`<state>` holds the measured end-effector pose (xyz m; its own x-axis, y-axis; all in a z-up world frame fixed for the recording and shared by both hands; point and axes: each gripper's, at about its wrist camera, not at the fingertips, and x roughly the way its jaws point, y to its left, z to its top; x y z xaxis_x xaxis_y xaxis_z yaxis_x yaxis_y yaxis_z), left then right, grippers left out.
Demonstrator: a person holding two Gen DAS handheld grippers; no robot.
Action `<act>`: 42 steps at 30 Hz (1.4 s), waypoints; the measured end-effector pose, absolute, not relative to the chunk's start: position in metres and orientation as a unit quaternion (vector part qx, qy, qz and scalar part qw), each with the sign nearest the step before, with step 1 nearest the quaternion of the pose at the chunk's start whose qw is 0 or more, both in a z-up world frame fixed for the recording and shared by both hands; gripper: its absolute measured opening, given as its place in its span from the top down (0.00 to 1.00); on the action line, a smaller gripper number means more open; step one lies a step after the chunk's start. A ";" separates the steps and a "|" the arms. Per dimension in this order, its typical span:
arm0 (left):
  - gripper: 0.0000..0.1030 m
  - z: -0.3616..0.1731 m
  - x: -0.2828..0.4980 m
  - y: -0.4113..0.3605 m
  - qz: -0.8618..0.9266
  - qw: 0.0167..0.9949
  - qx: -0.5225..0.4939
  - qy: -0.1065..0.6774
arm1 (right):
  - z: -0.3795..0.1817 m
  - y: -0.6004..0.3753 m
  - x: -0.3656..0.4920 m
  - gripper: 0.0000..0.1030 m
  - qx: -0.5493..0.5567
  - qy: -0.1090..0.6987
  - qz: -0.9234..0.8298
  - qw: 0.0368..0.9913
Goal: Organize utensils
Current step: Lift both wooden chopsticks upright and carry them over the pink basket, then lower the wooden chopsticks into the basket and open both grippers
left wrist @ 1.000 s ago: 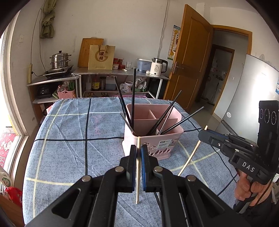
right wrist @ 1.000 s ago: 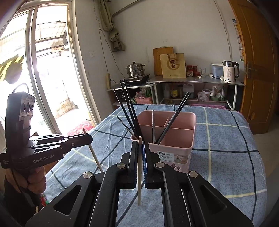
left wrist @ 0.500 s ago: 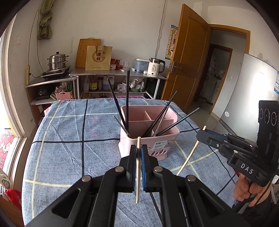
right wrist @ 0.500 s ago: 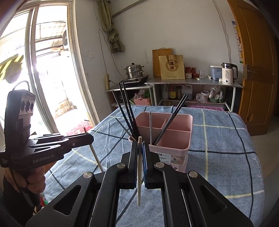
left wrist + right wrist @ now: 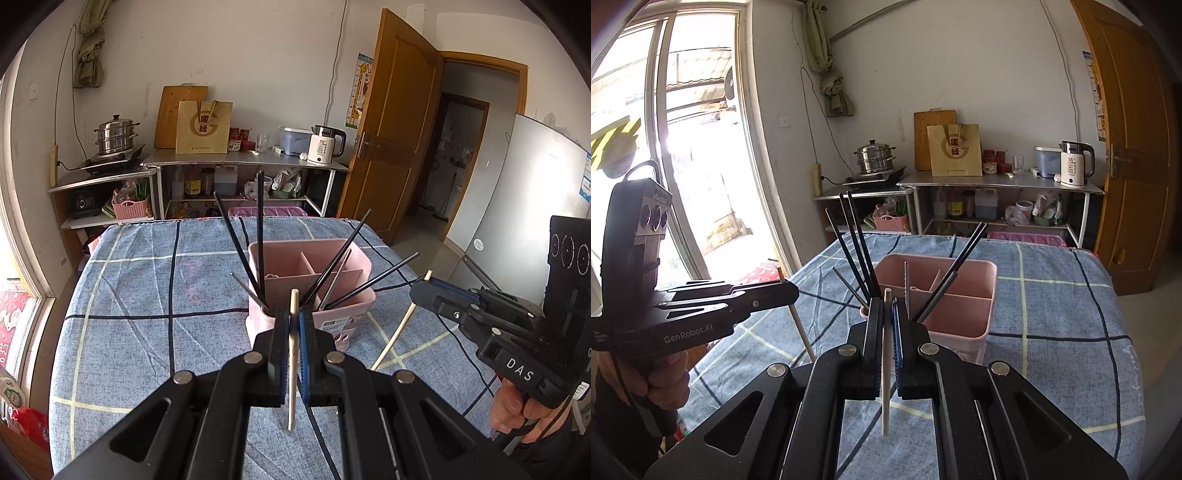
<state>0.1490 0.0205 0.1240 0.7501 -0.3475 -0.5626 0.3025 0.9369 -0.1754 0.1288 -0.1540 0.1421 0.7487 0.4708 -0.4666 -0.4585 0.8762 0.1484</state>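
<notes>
Blue checked cloth (image 5: 129, 332) covers the table, with a kitchen shelf, a steamer pot and a white kettle (image 5: 327, 144) along the back wall.

At the left of the scene, the left gripper (image 5: 294, 325) has its jaws clamped on a pale wooden chopstick (image 5: 293, 369), which stands nearly upright between the pads, its top poking above the fingertips and its lower end hanging free above the cloth. The right wrist view shows the side of this tool lettered "GenRobot.AI", with a hand (image 5: 663, 384) wrapped around its grip.

Just beyond both grippers, near the middle of the table, stands the pink utensil basket (image 5: 354, 258), split into compartments. Black chopsticks (image 5: 260, 236) lean out of its near compartments, some tilting left and others right, and a thin metal rod stands among them. A small sticker on its front reads "BASKET".

Further right, the right gripper (image 5: 887, 325) is likewise closed tight on a second pale chopstick (image 5: 885, 369), held upright in the same manner. Seen from the left wrist, its body carries the letters "DAS". The kettle shows "55°".
</notes>
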 end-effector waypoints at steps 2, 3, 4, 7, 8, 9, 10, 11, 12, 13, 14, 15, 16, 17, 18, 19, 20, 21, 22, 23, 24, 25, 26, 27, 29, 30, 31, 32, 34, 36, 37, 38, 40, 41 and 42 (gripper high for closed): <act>0.94 0.131 0.153 0.019 -0.176 0.936 -0.035 0.304 | 0.148 -0.153 0.132 0.95 0.013 0.247 0.251 0.936; 0.94 0.135 0.156 0.019 -0.178 0.936 -0.035 0.301 | 0.152 -0.152 0.134 0.95 0.013 0.243 0.253 0.937; 0.94 0.140 0.158 0.019 -0.178 0.937 -0.033 0.297 | 0.156 -0.151 0.135 0.95 0.011 0.239 0.253 0.937; 0.94 0.153 0.165 0.017 -0.181 0.939 -0.032 0.291 | 0.167 -0.148 0.139 0.95 0.008 0.224 0.258 0.940; 0.94 0.158 0.168 0.016 -0.183 0.939 -0.032 0.288 | 0.172 -0.147 0.141 0.95 0.006 0.218 0.259 0.941; 0.94 0.163 0.170 0.016 -0.185 0.940 -0.032 0.285 | 0.177 -0.146 0.142 0.95 0.006 0.213 0.261 0.942; 0.94 0.168 0.172 0.015 -0.186 0.941 -0.032 0.282 | 0.181 -0.145 0.144 0.95 0.006 0.208 0.262 0.942; 0.94 0.172 0.174 0.014 -0.187 0.941 -0.031 0.279 | 0.185 -0.144 0.146 0.95 0.005 0.203 0.263 0.943; 0.94 0.176 0.177 0.013 -0.189 0.942 -0.030 0.276 | 0.189 -0.143 0.149 0.95 0.005 0.199 0.265 0.944; 0.94 0.181 0.179 0.011 -0.189 0.943 -0.029 0.273 | 0.193 -0.142 0.151 0.95 0.006 0.194 0.267 0.944; 0.94 0.185 0.181 0.010 -0.189 0.944 -0.028 0.269 | 0.196 -0.142 0.154 0.95 0.007 0.189 0.268 0.945; 0.94 0.189 0.184 0.009 -0.190 0.945 -0.027 0.265 | 0.199 -0.141 0.156 0.95 0.009 0.185 0.269 0.945; 0.94 0.193 0.187 0.008 -0.190 0.946 -0.028 0.262 | 0.203 -0.141 0.158 0.95 0.011 0.180 0.270 0.946; 0.95 0.197 0.189 0.008 -0.189 0.947 -0.027 0.258 | 0.206 -0.140 0.161 0.95 0.014 0.174 0.271 0.947; 0.94 0.200 0.192 0.009 -0.187 0.949 -0.028 0.252 | 0.208 -0.141 0.163 0.95 0.015 0.170 0.270 0.948; 0.94 0.203 0.195 0.010 -0.186 0.950 -0.031 0.249 | 0.210 -0.141 0.166 0.95 0.017 0.166 0.269 0.949; 0.94 0.205 0.198 0.010 -0.187 0.950 -0.034 0.247 | 0.212 -0.142 0.169 0.95 0.020 0.162 0.268 0.950; 0.94 0.206 0.201 0.011 -0.185 0.951 -0.035 0.245 | 0.214 -0.143 0.172 0.95 0.023 0.159 0.267 0.950; 0.94 0.207 0.204 0.012 -0.183 0.952 -0.035 0.243 | 0.215 -0.144 0.175 0.95 0.026 0.156 0.264 0.951; 0.94 0.207 0.208 0.012 -0.182 0.952 -0.036 0.243 | 0.216 -0.145 0.179 0.95 0.029 0.153 0.262 0.953; 0.94 0.206 0.211 0.012 -0.182 0.952 -0.036 0.243 | 0.216 -0.146 0.181 0.95 0.032 0.150 0.260 0.953; 0.95 0.205 0.214 0.012 -0.181 0.952 -0.035 0.243 | 0.216 -0.147 0.184 0.95 0.034 0.149 0.259 0.954; 0.94 0.204 0.217 0.012 -0.179 0.953 -0.036 0.243 | 0.215 -0.148 0.187 0.95 0.036 0.149 0.257 0.954; 0.94 0.201 0.220 0.013 -0.178 0.952 -0.038 0.245 | 0.214 -0.148 0.189 0.95 0.038 0.149 0.254 0.955; 0.94 0.196 0.228 0.015 -0.179 0.951 -0.046 0.250 | 0.208 -0.150 0.194 0.95 0.041 0.154 0.250 0.955; 0.94 0.193 0.232 0.015 -0.179 0.950 -0.049 0.252 | 0.205 -0.151 0.197 0.95 0.043 0.157 0.248 0.955; 0.94 0.189 0.235 0.016 -0.179 0.949 -0.051 0.256 | 0.201 -0.152 0.200 0.95 0.045 0.161 0.246 0.955; 0.95 0.185 0.237 0.016 -0.179 0.948 -0.054 0.259 | 0.197 -0.153 0.202 0.95 0.047 0.165 0.244 0.954; 0.94 0.176 0.241 0.016 -0.179 0.946 -0.056 0.264 | 0.189 -0.155 0.207 0.95 0.051 0.175 0.242 0.953; 0.94 0.167 0.245 0.016 -0.180 0.944 -0.061 0.271 | 0.181 -0.156 0.211 0.95 0.051 0.185 0.239 0.952; 0.94 0.163 0.246 0.016 -0.181 0.943 -0.062 0.273 | 0.177 -0.156 0.212 0.95 0.051 0.190 0.239 0.951; 0.94 0.159 0.247 0.016 -0.181 0.942 -0.063 0.276 | 0.173 -0.155 0.214 0.95 0.052 0.195 0.239 0.950; 0.94 0.152 0.248 0.015 -0.181 0.940 -0.066 0.281 | 0.165 -0.154 0.215 0.95 0.051 0.204 0.240 0.948; 0.94 0.149 0.248 0.014 -0.181 0.940 -0.065 0.282 | 0.162 -0.154 0.216 0.95 0.049 0.208 0.241 0.947; 0.94 0.145 0.247 0.014 -0.181 0.939 -0.064 0.284 | 0.159 -0.153 0.216 0.95 0.048 0.212 0.241 0.946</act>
